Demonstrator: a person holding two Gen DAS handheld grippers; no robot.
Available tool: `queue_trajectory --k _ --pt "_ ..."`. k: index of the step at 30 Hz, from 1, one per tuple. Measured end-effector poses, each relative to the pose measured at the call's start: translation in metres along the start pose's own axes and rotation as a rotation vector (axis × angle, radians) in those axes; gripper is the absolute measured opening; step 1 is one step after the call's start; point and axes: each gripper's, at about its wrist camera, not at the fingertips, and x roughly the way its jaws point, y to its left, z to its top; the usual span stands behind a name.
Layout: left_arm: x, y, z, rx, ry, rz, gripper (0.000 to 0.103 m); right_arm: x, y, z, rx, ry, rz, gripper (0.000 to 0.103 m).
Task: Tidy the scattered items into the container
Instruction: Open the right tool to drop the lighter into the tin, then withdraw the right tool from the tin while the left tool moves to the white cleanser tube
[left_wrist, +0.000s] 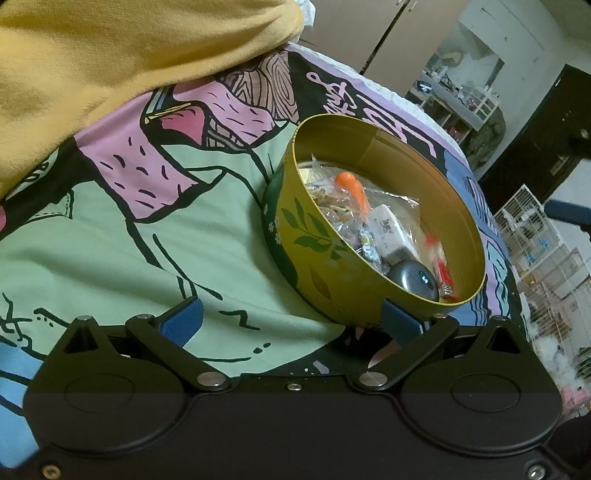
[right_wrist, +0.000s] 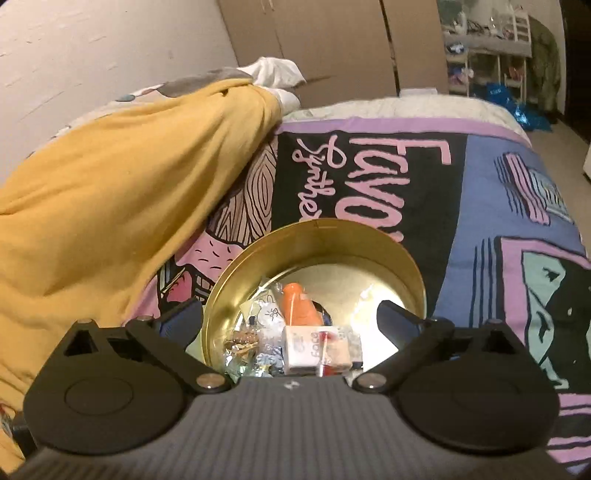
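A round gold tin (left_wrist: 413, 162) with green leaves printed on its outside stands on the patterned bedspread (left_wrist: 110, 240). Inside it lie an orange piece (left_wrist: 351, 184), a white box (left_wrist: 391, 232), a grey rounded device (left_wrist: 410, 280), a red stick (left_wrist: 443, 277) and clear bags. My left gripper (left_wrist: 291, 321) is open just in front of the tin, its right finger close to the near wall. In the right wrist view my right gripper (right_wrist: 291, 317) hangs wide open over the tin (right_wrist: 332, 243), with nothing between its pads; the orange piece (right_wrist: 297, 306) and white box (right_wrist: 306, 349) lie below.
A heaped yellow blanket (right_wrist: 110, 184) lies left of the tin, also seen at the top left as the yellow blanket (left_wrist: 110, 74). Cardboard panels (right_wrist: 332, 44) stand behind the bed. The bed's edge falls away on the right toward white wire cages (left_wrist: 546, 258) and shelves (right_wrist: 487, 62).
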Motion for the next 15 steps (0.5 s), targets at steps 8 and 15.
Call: queue_trajectory --k 8,15 --pt "0.003 -0.001 -0.001 0.009 0.013 0.012 0.102 -0.013 -0.030 -0.036 -0.006 0.041 -0.017 0.103" --pt "0.005 -0.006 -0.003 0.040 0.023 0.039 0.102 -0.020 -0.056 -0.071 0.017 0.032 -0.053 0.103"
